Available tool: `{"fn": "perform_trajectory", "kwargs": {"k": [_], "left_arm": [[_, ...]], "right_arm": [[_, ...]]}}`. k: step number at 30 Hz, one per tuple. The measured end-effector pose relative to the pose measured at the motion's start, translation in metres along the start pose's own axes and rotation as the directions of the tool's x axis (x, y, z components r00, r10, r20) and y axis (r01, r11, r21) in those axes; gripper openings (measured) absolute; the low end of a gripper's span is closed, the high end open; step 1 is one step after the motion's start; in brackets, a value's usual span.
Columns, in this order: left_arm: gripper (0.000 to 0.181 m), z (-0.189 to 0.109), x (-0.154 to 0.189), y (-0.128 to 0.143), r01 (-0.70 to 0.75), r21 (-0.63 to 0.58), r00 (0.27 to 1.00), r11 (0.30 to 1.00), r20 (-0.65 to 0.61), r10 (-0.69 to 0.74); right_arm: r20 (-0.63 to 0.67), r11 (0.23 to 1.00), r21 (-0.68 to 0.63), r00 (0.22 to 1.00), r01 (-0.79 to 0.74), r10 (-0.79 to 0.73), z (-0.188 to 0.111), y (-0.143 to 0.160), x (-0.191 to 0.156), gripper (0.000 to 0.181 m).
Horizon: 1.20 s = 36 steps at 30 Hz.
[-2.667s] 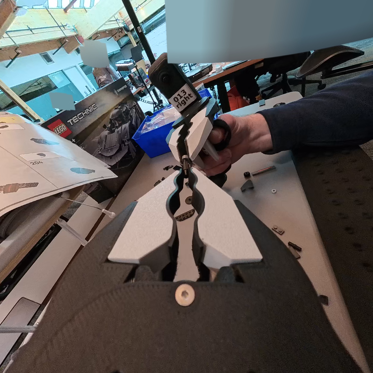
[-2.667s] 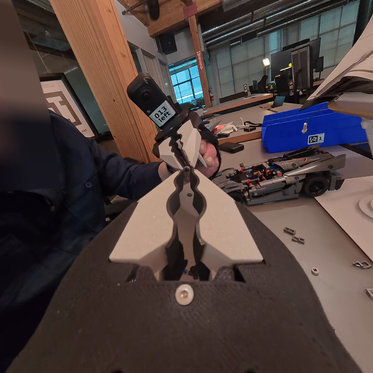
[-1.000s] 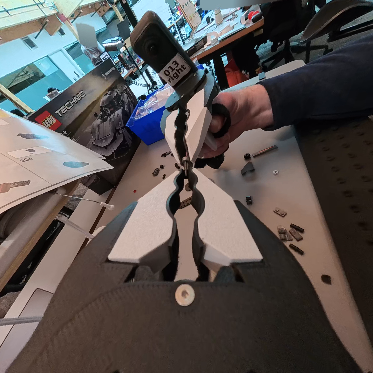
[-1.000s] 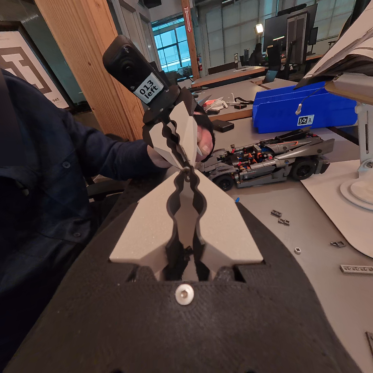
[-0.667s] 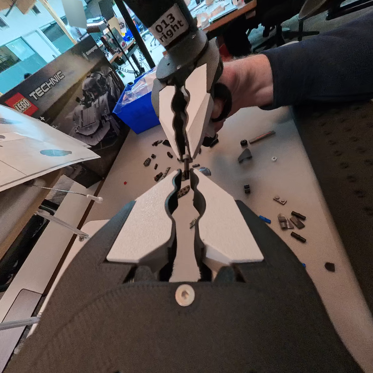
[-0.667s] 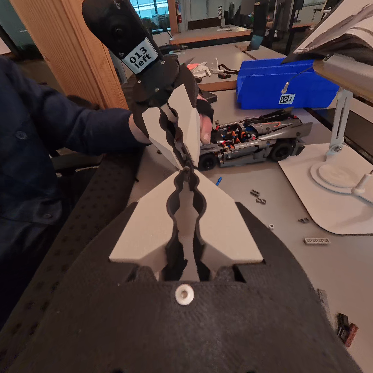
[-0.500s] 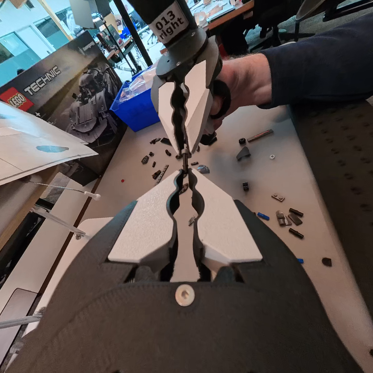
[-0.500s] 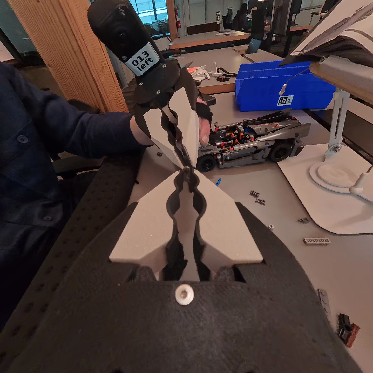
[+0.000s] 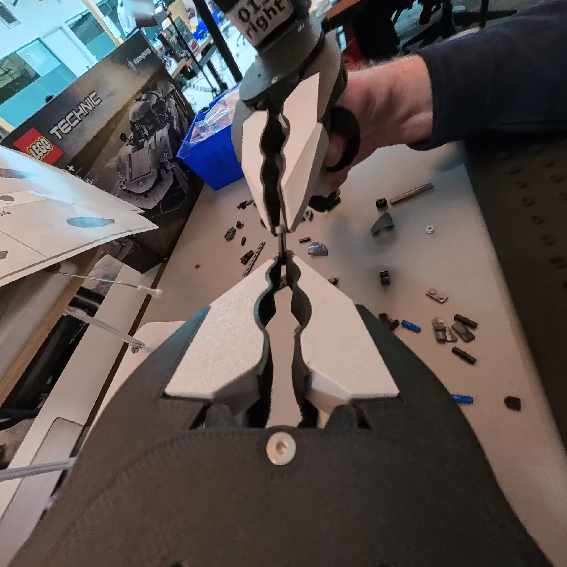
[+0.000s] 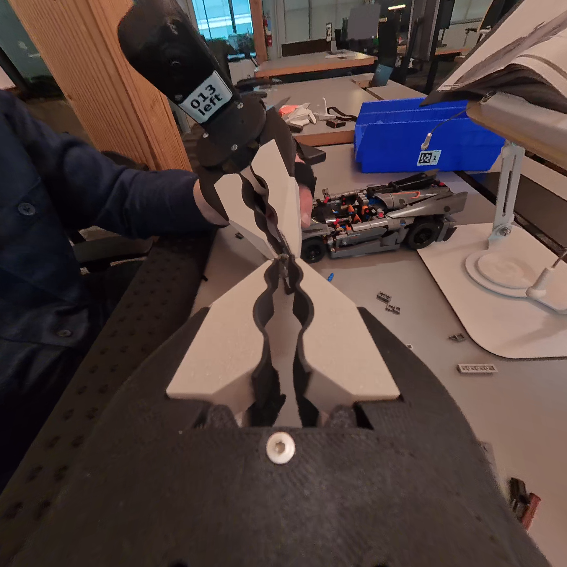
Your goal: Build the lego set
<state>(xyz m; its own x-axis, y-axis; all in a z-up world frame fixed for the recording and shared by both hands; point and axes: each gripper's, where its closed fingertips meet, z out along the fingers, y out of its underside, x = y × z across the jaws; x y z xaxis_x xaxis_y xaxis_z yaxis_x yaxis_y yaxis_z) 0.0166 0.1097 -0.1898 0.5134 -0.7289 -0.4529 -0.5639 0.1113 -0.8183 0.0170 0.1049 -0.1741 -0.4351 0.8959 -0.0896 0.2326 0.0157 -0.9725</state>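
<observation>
Small dark lego pin with a pale grey collar (image 9: 280,239) spans tip to tip above the grey table (image 9: 399,264). Right gripper (image 9: 278,227) pinches its collar end; left gripper (image 9: 283,260) nips the other. Long axis runs straight between them, both equally near.

a thin dark lego pin (image 9: 281,242) with a pale collar stands upright in the air between both gripper tips, above loose dark pieces (image 9: 453,328) scattered on the grey tabletop (image 9: 352,245).
</observation>
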Motion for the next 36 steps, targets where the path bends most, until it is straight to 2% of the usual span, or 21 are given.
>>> {"fn": "perform_trajectory", "kwargs": {"k": [4,7,10,21,25,30,36], "left_arm": [[0.001,0.01,0.005,0.01,-0.035,-0.062,0.999,0.997,0.004,0.036],[0.001,0.015,0.007,0.015,-0.005,-0.064,1.0,0.998,-0.016,0.004],[0.001,0.02,0.01,0.026,-0.025,-0.117,0.999,0.993,-0.023,0.023],[0.001,0.038,0.022,0.062,0.04,-0.267,0.994,0.963,-0.088,-0.066],[0.001,0.041,0.024,0.067,0.076,-0.28,0.99,0.957,-0.095,-0.107],[0.001,0.047,0.03,0.081,0.027,-0.35,0.992,0.936,-0.106,-0.068],[0.001,0.05,0.033,0.085,0.022,-0.38,0.991,0.925,-0.113,-0.07]], "right_arm": [[0.01,0.999,-0.047,1.0,0.012,-0.012,0.008,0.005,-0.004,0.004],[-0.015,0.995,-0.096,1.0,0.025,-0.027,0.008,0.012,-0.001,0.004],[-0.05,0.984,-0.172,0.998,0.037,-0.046,0.008,0.025,0.004,0.004],[-0.115,0.929,-0.37,0.991,0.026,-0.073,0.008,0.068,0.02,0.004],[-0.124,0.918,-0.394,0.988,0.035,-0.091,0.01,0.072,0.021,0.004],[-0.126,0.889,-0.457,0.988,0.021,-0.088,0.011,0.089,0.024,0.003],[-0.13,0.867,-0.498,0.986,0.023,-0.101,0.01,0.096,0.026,0.003]]}}
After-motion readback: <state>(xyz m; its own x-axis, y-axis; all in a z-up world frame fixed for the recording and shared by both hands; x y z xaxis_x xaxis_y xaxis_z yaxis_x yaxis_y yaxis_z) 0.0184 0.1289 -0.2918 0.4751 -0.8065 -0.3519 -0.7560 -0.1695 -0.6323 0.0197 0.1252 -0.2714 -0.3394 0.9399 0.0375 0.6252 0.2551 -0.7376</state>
